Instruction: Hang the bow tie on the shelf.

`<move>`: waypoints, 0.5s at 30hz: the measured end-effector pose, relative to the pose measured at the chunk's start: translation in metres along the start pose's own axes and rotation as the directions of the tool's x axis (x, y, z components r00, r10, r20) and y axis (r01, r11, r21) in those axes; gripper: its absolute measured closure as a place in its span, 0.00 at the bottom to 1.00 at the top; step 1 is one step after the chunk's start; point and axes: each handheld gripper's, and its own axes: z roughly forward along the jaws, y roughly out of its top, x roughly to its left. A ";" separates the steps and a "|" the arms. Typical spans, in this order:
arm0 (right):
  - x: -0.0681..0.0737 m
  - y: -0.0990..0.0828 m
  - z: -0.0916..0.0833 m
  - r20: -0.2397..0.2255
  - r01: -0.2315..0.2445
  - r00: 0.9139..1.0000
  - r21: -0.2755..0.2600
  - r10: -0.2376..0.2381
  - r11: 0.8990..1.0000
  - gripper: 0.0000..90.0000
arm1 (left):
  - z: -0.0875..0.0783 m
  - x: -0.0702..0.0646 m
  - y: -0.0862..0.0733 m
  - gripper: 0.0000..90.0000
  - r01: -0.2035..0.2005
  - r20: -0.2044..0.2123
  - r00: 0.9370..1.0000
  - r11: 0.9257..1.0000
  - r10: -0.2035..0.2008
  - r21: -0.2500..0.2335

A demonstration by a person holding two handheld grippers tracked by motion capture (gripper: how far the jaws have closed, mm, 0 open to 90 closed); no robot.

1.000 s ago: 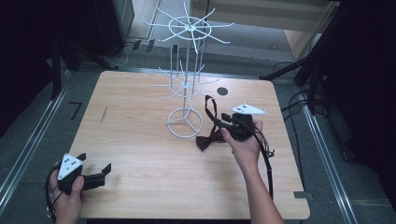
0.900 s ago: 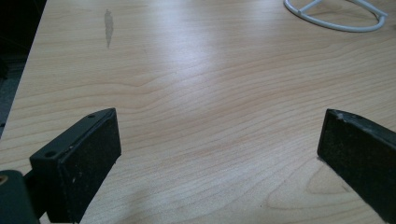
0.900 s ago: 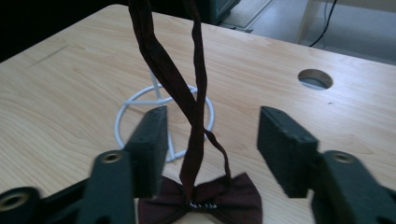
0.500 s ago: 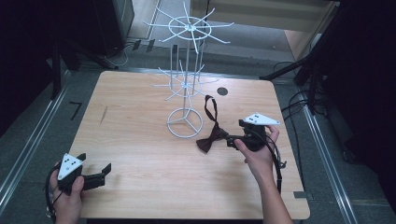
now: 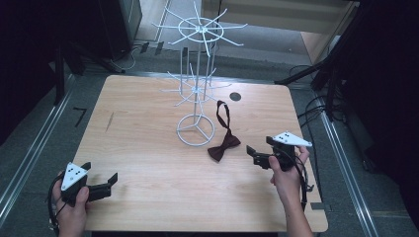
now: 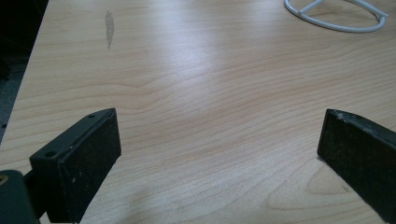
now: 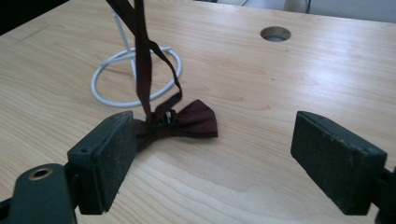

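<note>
Dark maroon fabric bow tie (image 5: pixel 224 146) with a looped neck strap lies flat on the pale wooden table (image 5: pixel 148 148), just right of the round base ring of the white wire display stand (image 5: pixel 196 98), near but apart from it. Its bow runs on a slant, lower left to upper right in the high view, while the strap loop stretches away toward the far edge, ending short of the round cable hole (image 5: pixel 235 96) in the tabletop. Bare wood extends wide to the left and front of the bow tie; the right table edge lies close behind the right gripper (image 5: pixel 257 155). That black two-jaw tool, held level in the person's right hand (image 5: pixel 285 170) with the forearm entering from the bottom edge, points left at the bow tie; its jaws, having just been opening, stand wide apart with nothing between the pads, the bow lying just beyond the left pad in the right gripper view (image 7: pixel 175 122). At the near left corner the left gripper (image 5: pixel 111 180) rests low over bare wood, jaws likewise spread and empty (image 6: pixel 219 154).
</note>
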 end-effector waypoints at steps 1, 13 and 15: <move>-0.005 -0.006 -0.004 0.014 -0.004 1.000 -0.005 0.004 1.000 0.17 | 0.000 0.000 0.000 0.00 -0.003 0.001 1.000 1.000 0.003 0.000; -0.026 -0.036 -0.021 0.058 -0.046 0.997 -0.006 0.046 0.999 0.17 | 0.000 -0.001 0.000 0.00 -0.001 -0.001 1.000 1.000 0.001 -0.002; -0.030 -0.042 -0.024 0.063 -0.060 0.996 -0.005 0.060 0.998 0.17 | 0.000 -0.001 0.000 0.00 -0.001 -0.001 1.000 1.000 0.001 -0.004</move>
